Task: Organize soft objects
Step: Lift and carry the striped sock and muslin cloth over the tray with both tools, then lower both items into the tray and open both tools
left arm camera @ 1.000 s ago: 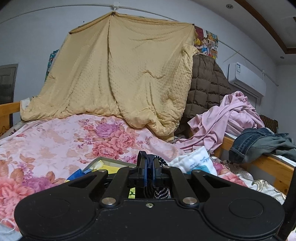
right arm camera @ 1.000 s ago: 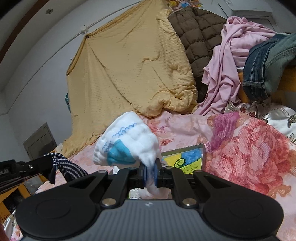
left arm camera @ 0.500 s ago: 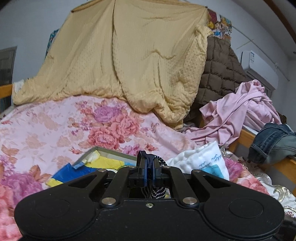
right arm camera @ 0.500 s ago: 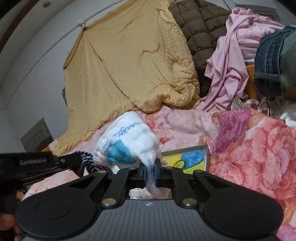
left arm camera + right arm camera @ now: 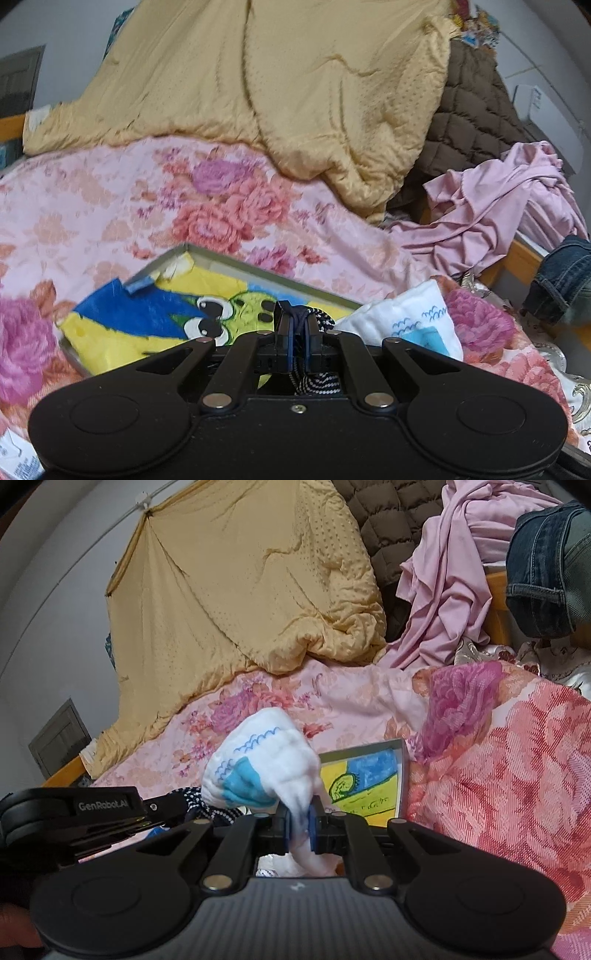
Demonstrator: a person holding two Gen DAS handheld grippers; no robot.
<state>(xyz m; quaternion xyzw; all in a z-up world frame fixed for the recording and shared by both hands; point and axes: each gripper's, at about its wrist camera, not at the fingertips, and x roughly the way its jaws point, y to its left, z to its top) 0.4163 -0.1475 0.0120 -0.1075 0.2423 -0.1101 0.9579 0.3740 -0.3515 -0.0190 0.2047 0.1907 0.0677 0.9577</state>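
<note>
My left gripper [image 5: 298,325] is shut on a navy-and-white patterned sock [image 5: 320,380], held just above a grey tray [image 5: 258,267] lined with a yellow-and-blue cartoon cloth [image 5: 147,317]. My right gripper [image 5: 300,821] is shut on a white sock with blue heel and wave pattern [image 5: 262,764], held up over the same tray [image 5: 403,771]. In the left wrist view the white sock [image 5: 410,321] sits at the tray's right edge. In the right wrist view the left gripper [image 5: 110,812] and the dark sock [image 5: 199,805] are at the lower left.
The tray lies on a pink floral bedspread [image 5: 92,206]. A yellow quilt [image 5: 277,81] and a brown quilted coat [image 5: 476,122] hang behind. A pink garment [image 5: 498,206] and jeans [image 5: 565,280] drape over the wooden bed rail [image 5: 517,258] at the right.
Both grippers have tilted down and moved toward the tray with their socks still held. The tray and its cartoon cloth now show much more fully.
</note>
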